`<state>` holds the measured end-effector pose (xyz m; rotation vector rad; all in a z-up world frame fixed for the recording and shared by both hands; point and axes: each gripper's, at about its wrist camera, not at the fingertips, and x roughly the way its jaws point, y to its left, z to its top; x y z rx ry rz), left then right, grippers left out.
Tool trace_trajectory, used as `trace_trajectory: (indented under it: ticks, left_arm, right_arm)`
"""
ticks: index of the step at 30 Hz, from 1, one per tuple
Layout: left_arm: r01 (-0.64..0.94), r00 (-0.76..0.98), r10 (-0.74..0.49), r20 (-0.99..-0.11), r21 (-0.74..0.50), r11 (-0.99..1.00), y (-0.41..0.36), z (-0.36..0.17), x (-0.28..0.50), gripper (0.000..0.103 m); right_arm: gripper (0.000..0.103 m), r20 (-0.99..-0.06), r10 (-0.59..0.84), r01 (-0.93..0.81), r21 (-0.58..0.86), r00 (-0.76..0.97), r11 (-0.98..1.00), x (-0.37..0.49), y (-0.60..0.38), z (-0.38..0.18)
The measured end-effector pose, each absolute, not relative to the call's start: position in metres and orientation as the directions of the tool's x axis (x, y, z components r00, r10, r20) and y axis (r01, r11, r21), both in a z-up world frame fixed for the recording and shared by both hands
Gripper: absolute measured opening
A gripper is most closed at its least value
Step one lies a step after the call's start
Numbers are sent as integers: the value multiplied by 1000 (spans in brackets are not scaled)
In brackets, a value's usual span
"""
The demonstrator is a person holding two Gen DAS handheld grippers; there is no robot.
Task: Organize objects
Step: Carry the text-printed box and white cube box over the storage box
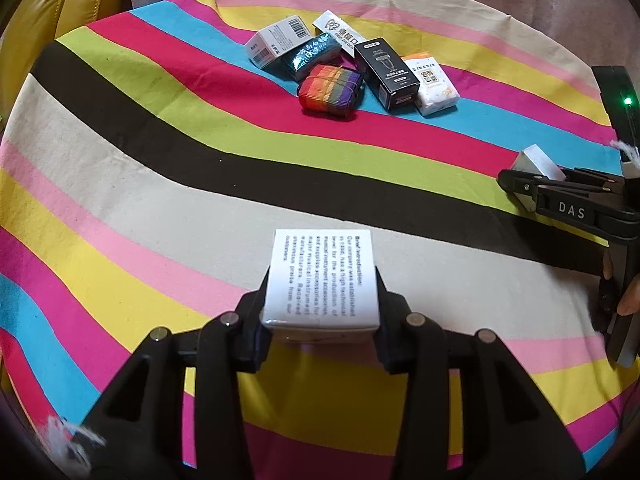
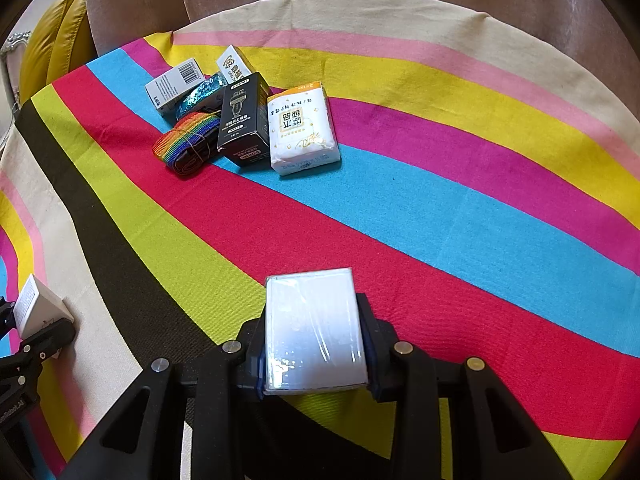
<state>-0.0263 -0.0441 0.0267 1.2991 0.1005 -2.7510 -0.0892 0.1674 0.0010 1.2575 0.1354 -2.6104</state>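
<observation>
A: What is going on?

B: I think both boxes are on their way to the pile. The left tongs (image 1: 320,312) are clamped on a white box with black print (image 1: 321,278). The right tongs (image 2: 316,344) are clamped on a shiny white box in clear wrap (image 2: 314,326).

A: Where is the pile?

B: Far past both boxes, on the striped cloth (image 2: 440,216) over the tabletop. A rainbow strap (image 2: 188,142) lies there, touching a black box (image 2: 242,120), with a tissue pack (image 2: 302,128) beside it.

A: What next?

B: Carry each box over, set it down beside the pile, then let go.
</observation>
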Motion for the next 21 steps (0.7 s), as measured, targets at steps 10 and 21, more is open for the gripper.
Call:
trace_trajectory:
  ticks: [10, 21]
  left_arm:
    - [146, -632, -67, -772, -34, -989, -49, 26, -25, 46]
    - [174, -627, -108, -772, -3, -985, -45, 25, -24, 47]
  right_arm:
    - [36, -783, -132, 204, 7, -608, -979, -74, 169, 1]
    - [36, -762, -155, 138, 87, -629, -987, 33, 165, 9]
